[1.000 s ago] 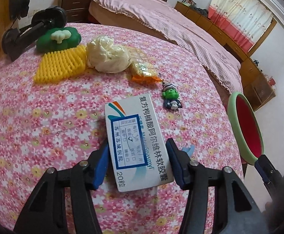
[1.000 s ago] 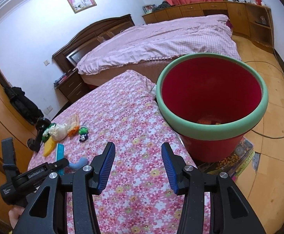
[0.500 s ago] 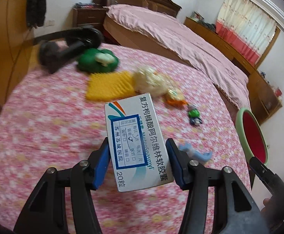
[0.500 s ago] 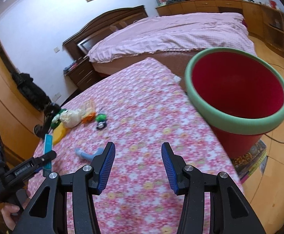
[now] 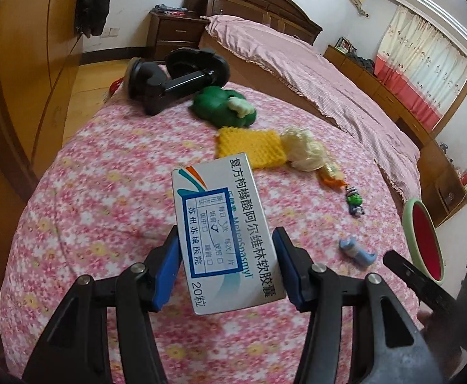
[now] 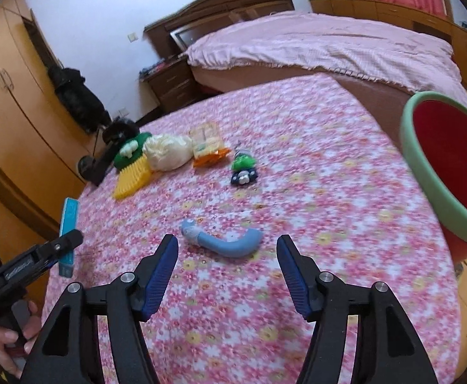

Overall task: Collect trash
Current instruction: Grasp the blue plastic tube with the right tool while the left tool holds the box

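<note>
My left gripper [image 5: 227, 265] is shut on a white medicine box [image 5: 224, 236] with blue print, held above the flowered tablecloth [image 5: 105, 211]; the box also shows edge-on at the left of the right wrist view [image 6: 68, 224]. My right gripper [image 6: 227, 268] is open and empty, just short of a curved light-blue tube [image 6: 224, 243] lying on the cloth, which also shows in the left wrist view [image 5: 356, 252]. A red bin with a green rim [image 6: 425, 172] stands beside the table at the right, also seen in the left wrist view [image 5: 408, 224].
At the far side of the table lie a yellow foam net [image 5: 249, 147], a cream crumpled bag [image 5: 304, 153], an orange wrapper [image 5: 329, 176], a green toy [image 5: 224, 108], a small green figure [image 5: 355, 201] and a black clamp [image 5: 169, 83]. A bed [image 6: 329, 44] stands behind.
My left gripper has lifted the box off the cloth and drawn back. My right gripper has swung left from the bin towards the blue tube.
</note>
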A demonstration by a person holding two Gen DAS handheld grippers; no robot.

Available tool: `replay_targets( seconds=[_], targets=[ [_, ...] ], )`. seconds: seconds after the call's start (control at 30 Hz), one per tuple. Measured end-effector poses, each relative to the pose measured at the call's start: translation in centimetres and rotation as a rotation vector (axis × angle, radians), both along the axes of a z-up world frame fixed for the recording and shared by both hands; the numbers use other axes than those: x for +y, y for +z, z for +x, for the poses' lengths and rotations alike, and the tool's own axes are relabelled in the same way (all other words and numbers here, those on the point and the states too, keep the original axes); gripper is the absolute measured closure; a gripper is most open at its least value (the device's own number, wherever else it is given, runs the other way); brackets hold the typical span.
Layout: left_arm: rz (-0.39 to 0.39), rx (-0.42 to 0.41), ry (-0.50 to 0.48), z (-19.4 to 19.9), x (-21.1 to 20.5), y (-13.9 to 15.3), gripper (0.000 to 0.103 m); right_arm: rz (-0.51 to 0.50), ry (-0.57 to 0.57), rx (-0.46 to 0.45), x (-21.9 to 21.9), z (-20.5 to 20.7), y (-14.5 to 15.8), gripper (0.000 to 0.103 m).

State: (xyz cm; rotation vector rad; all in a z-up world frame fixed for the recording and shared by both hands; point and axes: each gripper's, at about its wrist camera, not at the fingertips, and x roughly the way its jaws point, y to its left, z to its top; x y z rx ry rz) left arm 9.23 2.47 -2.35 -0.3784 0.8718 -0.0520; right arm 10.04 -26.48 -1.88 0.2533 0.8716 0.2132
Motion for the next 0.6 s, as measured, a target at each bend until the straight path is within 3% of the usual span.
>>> replay_targets(
  seconds=[0.13, 0.27, 0.6],
  targets=[
    [-0.013, 0.009, 0.023, -0.3, 1.1, -0.6, 0.046, -0.044, -0.023, 0.001, 1.2, 1.0, -1.1, 0.024],
    [-0.024, 0.01, 0.035, -0.5, 1.7, -1.0, 0.046, -0.024, -0.009, 0.026, 2.2, 1.6, -2.2, 0.023],
    [-0.039, 0.007, 0.032, -0.6, 2.2, -1.2, 0.046, -0.166, -0.075, 0.046, 5.1, 2.5, -3.5, 0.023]
  ],
)
